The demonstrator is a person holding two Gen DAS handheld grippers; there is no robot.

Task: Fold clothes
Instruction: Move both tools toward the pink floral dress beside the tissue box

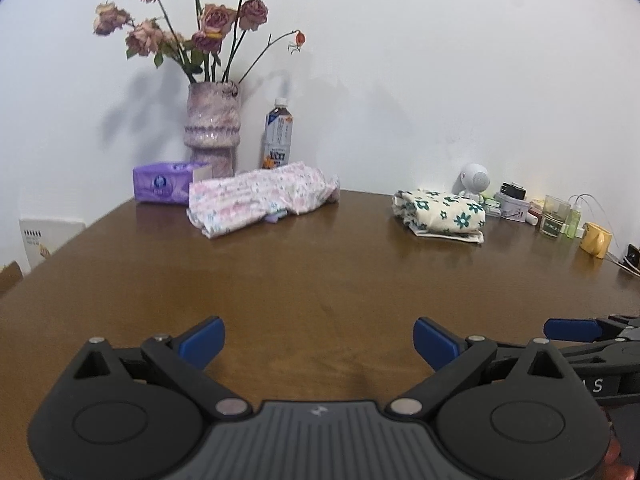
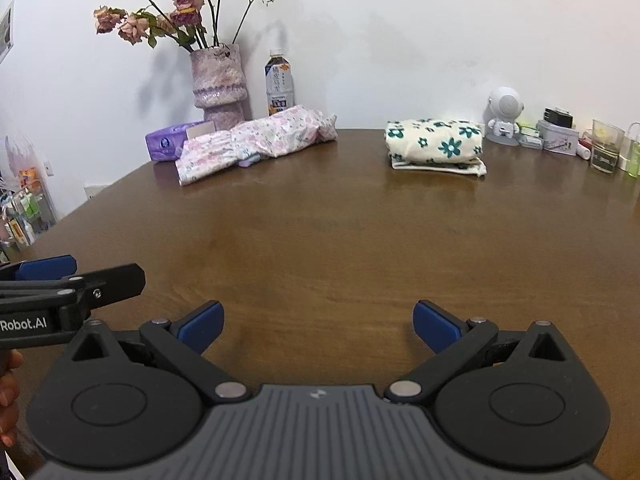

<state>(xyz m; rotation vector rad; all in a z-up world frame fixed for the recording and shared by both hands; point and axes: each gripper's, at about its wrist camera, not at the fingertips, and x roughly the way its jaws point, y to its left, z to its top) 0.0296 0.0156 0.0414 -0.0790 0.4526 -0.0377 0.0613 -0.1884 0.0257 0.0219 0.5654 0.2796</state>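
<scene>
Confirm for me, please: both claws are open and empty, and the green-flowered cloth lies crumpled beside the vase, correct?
Not quite. The green-flowered cloth lies neatly folded far to the right of the vase, near the white figurine, as the right wrist view shows. Both claws, left and right, are indeed open and empty.

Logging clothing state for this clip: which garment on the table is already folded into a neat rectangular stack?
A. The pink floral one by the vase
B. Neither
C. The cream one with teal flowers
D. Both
C: the cream garment with teal flowers sits as a squared stack, while the pink floral garment lies loosely bunched beside the vase.
</scene>
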